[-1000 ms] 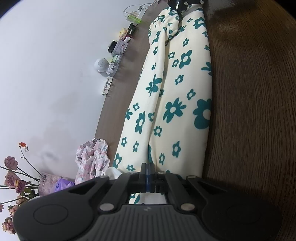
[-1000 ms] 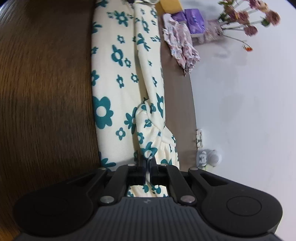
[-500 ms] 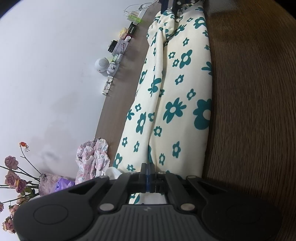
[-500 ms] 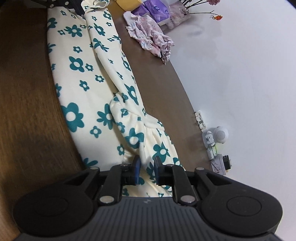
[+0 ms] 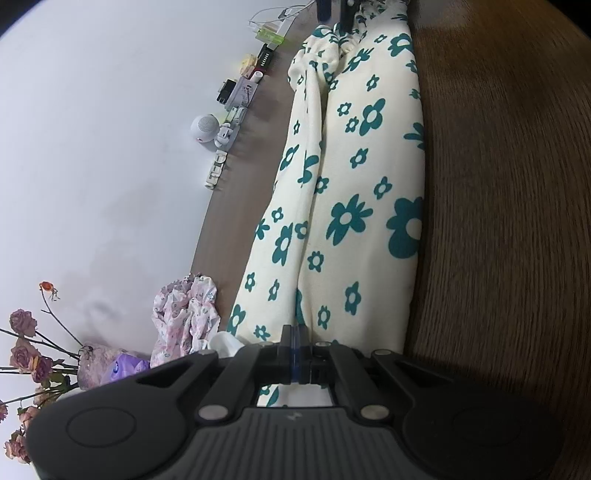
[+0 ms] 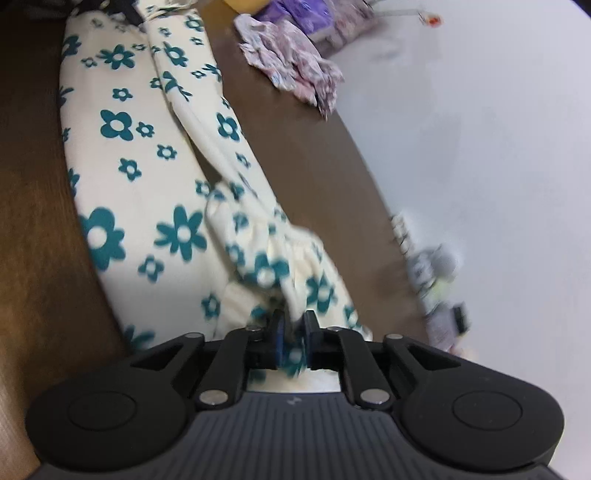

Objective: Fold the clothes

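A cream garment with teal flowers [image 5: 351, 221] lies stretched lengthwise on the brown wooden table [image 5: 517, 221]. My left gripper [image 5: 295, 334] is shut on one end of it. The right gripper shows at the garment's far end in the left wrist view [image 5: 336, 11]. In the right wrist view the same garment [image 6: 147, 184] runs away from me, with a gathered bunch near my right gripper [image 6: 291, 325]. Its jaws stand slightly apart with a fold of the fabric between them. The view is blurred.
A crumpled pink floral cloth [image 5: 184, 314] lies by the wall, with purple packets [image 5: 125, 365] and dried roses [image 5: 26, 350] beyond it. Small gadgets and a white round speaker [image 5: 205, 127] line the table's back edge. The cloth also shows in the right wrist view [image 6: 295, 70].
My right gripper has opened slightly and lifted and turned, bunching its end of the garment. My left gripper has stayed shut on its end.
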